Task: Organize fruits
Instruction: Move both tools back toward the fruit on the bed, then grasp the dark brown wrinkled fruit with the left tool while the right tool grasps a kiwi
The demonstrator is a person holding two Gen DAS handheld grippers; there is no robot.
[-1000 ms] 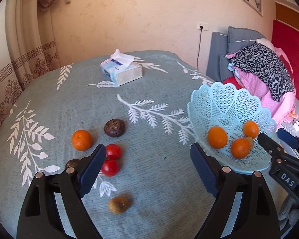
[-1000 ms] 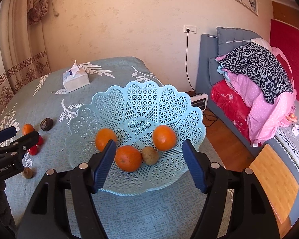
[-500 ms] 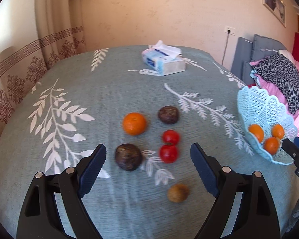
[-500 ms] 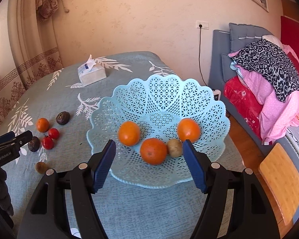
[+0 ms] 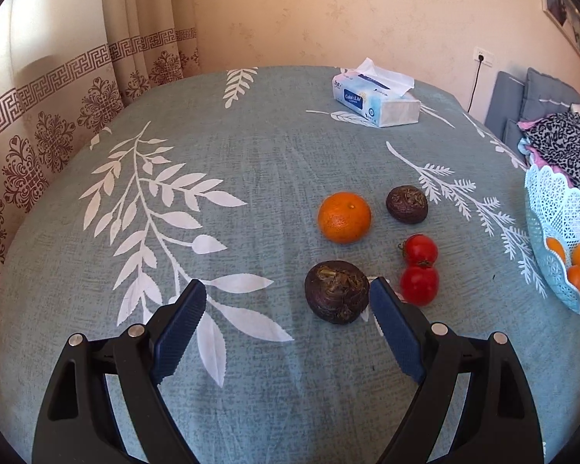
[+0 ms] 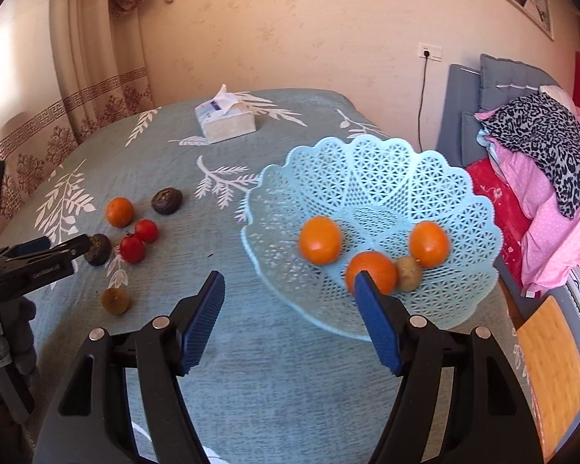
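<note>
- Fruit lies loose on the table (image 5: pixel 251 406), which is covered in a teal cloth with white leaf prints.
- My left gripper (image 5: pixel 288 332) has its jaws wide apart, with nothing between the pads.
- Just ahead of my left gripper, beside the tip of its right finger (image 5: pixel 390 324), sits a dark wrinkled fruit (image 5: pixel 336 297); I cannot tell whether the two touch.
- Beyond that fruit lies an orange (image 5: pixel 344 216), with a second dark fruit (image 5: pixel 406 205) to its right.
- Two red tomatoes (image 5: pixel 419 268) lie touching one another, to the right of my left gripper's right finger.
- My right gripper (image 6: pixel 290 317) is also spread open and empty, over bare cloth.
- Ahead and right of my right gripper stands the light blue lattice basket (image 6: pixel 386 166); its near rim sits behind the right finger.
- Inside the basket lie three oranges (image 6: pixel 321 239) and one small brown fruit (image 6: pixel 409 272).
- A small brown fruit (image 6: pixel 115 301) lies on the cloth, left of my right gripper.
- A tissue pack (image 5: pixel 375 98) rests far ahead of both grippers.
</note>
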